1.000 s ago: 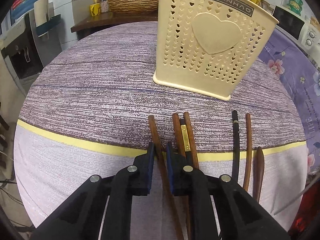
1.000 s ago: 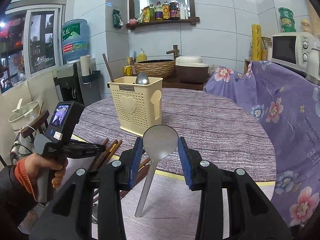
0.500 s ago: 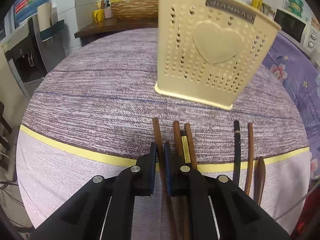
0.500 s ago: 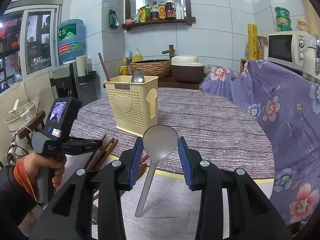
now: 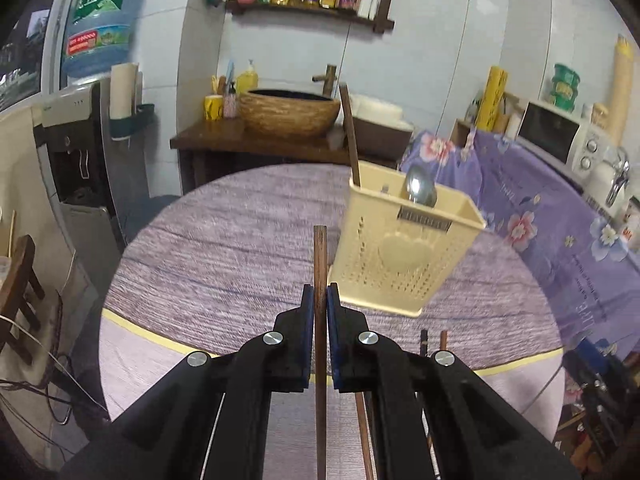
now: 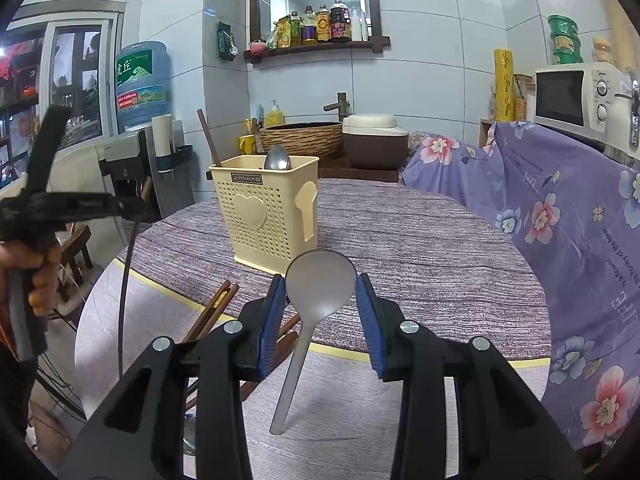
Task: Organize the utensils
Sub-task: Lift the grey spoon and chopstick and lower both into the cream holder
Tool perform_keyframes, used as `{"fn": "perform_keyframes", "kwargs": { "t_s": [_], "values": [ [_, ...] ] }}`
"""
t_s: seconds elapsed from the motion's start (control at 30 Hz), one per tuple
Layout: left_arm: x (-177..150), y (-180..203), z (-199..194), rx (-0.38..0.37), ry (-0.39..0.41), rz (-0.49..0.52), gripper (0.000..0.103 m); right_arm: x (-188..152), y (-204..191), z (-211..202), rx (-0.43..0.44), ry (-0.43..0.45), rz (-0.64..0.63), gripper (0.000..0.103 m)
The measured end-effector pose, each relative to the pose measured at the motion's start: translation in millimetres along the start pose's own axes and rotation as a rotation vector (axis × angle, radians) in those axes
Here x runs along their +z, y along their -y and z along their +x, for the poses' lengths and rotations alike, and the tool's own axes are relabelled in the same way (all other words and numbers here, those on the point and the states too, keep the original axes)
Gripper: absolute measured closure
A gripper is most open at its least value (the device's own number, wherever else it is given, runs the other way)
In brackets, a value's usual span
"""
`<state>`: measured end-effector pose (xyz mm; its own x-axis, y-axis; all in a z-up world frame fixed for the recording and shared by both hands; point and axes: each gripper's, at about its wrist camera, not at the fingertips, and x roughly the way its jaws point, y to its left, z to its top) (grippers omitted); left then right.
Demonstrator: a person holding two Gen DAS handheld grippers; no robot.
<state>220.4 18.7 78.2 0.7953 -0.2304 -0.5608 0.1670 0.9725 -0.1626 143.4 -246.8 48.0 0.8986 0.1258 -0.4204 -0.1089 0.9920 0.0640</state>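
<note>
My left gripper (image 5: 320, 304) is shut on a brown chopstick (image 5: 320, 256) and holds it above the round table (image 5: 224, 248), its tip pointing toward the cream utensil holder (image 5: 404, 248). The right wrist view shows that gripper (image 6: 134, 210) raised at the left, the chopstick (image 6: 123, 288) hanging from it. The holder (image 6: 266, 216) has a chopstick (image 6: 208, 136) and a metal spoon (image 6: 278, 158) standing in it. My right gripper (image 6: 320, 312) is shut on the bowl of a grey spoon (image 6: 320, 284), handle hanging down. Several chopsticks (image 6: 216, 308) lie on the table.
A purple floral cloth (image 6: 560, 216) covers furniture to the right, with a microwave (image 6: 576, 96) on it. Behind the table stand a woven basin (image 6: 302, 136), a rice cooker (image 6: 374, 140) and a water dispenser (image 6: 140, 84). A person's hand (image 6: 38, 276) holds the left gripper.
The left gripper closed on one chopstick and lifted it off the table, tipping upward so the room came into view. The right gripper and its spoon stayed still.
</note>
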Motion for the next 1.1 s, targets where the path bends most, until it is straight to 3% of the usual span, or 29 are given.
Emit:
{"fn": "perform_keyframes", "kwargs": {
  "t_s": [0.3, 0.7, 0.9, 1.1],
  "values": [
    [5, -9, -30, 0.001, 0.104, -0.026, 0.095, 4, -2, 0, 0.005, 0.007, -0.004, 0.066],
    [13, -8, -43, -0.021, 0.161, -0.037, 0.095, 17, -8, 1, 0.017, 0.033, -0.018, 0.066],
    [44, 0, -50, -0.065, 0.216, -0.051, 0.095, 63, -12, 9, 0.041, 0.096, -0.047, 0.066],
    [113, 28, -61, -0.109, 0.35, -0.05, 0.095, 151, -23, 32, 0.03, 0.207, -0.075, 0.066]
  ]
}}
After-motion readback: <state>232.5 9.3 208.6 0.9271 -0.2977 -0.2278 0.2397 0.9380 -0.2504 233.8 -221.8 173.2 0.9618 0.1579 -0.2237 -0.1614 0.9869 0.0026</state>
